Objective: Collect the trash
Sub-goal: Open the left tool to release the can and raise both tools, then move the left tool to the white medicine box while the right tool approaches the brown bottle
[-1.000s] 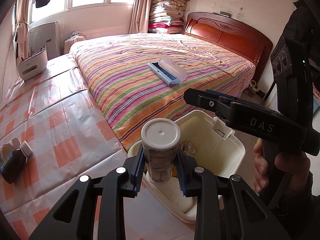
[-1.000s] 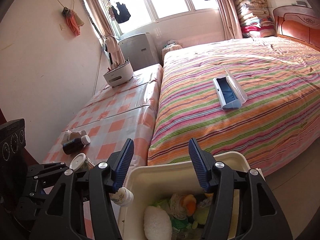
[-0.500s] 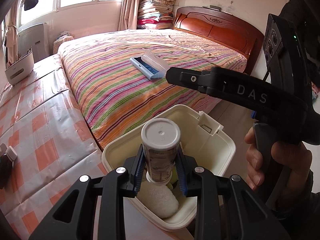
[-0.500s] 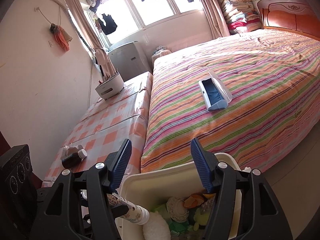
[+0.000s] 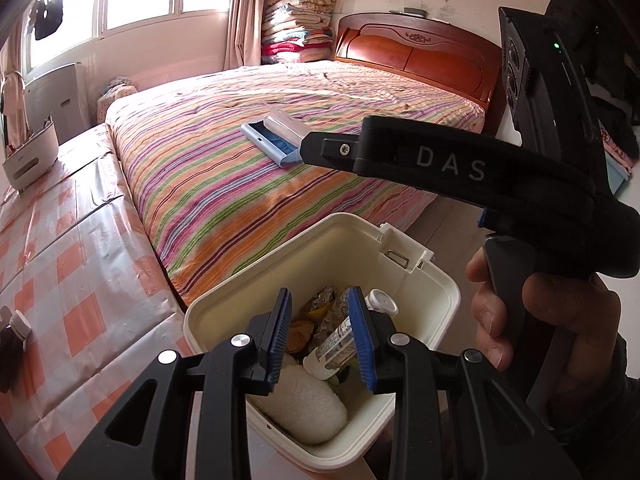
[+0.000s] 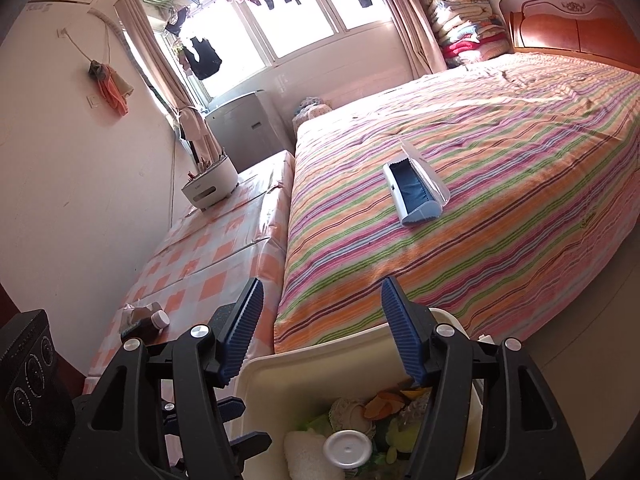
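A cream plastic bin (image 5: 440,288) stands on the floor at the foot of the striped bed, holding several scraps and a white fluffy pad (image 5: 300,404). A white-capped bottle (image 5: 340,340) lies tilted inside it, apart from the pads. My left gripper (image 5: 320,336) hangs over the bin with its jaws opening and nothing gripped. In the right wrist view the bottle's cap (image 6: 347,449) shows among the trash. My right gripper (image 6: 320,308) hovers open over the bin's far rim (image 6: 304,364), empty; its dark body (image 5: 440,160) crosses the left wrist view, held by a hand.
A brown bottle (image 6: 146,322) lies on the orange checked tabletop (image 6: 208,256) left of the bed. A blue and white brush case (image 6: 416,192) rests on the striped bedspread (image 6: 500,184). A white holder (image 6: 210,186) stands at the table's far end.
My left gripper carried the bottle over the bin and let go. The bottle now lies tilted among the trash. My right gripper's view tipped up a little.
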`<state>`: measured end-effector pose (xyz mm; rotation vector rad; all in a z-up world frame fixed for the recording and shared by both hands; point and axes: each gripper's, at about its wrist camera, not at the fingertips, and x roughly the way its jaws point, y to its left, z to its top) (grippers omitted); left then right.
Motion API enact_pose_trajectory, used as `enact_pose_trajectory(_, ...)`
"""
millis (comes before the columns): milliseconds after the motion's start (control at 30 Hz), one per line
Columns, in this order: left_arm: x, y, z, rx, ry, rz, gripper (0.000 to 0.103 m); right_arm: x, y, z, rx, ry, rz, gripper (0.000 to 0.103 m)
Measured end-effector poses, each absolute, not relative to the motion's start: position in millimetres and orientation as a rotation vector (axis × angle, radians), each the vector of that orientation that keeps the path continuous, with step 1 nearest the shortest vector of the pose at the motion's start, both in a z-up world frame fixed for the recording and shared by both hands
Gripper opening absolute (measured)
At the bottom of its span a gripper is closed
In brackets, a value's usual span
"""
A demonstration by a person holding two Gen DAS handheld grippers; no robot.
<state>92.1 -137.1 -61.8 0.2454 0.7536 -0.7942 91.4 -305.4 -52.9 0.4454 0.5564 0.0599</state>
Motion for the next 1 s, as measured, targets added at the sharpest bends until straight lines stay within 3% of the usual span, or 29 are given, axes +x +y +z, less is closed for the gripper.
enact_pose_trajectory(33,91.6,-136.9,-61.5,0.249,0.751,-0.792,0.033,91.6,-304.7,-52.9,0.447,0.556,0.059,0.061)
enact_pose_trajectory(100,89.9,-136.1,-60.1,0.258,0.736,-0.773,0.056,91.7,-304.3,-53.6,0.452,0.555,0.058,0.061)
enact_pose_trajectory(200,87.3,-131.7,-55.8,0.268,0.69,-0.741,0.065,93.0,-304.6,-53.5,0.46,0.551,0.057,0.062)
enact_pose_trajectory(433,93.9,-116.0,-50.2,0.269,0.687,-0.691,0.068,97.2,-303.3,-54.2,0.482,0.548,0.056,0.069)
enact_pose_trajectory(1000,141.1,-8.1,-39.8,0.165,0.699,-0.464,0.069,129.5,-231.5,-55.9,0.431,0.603,0.181,0.072)
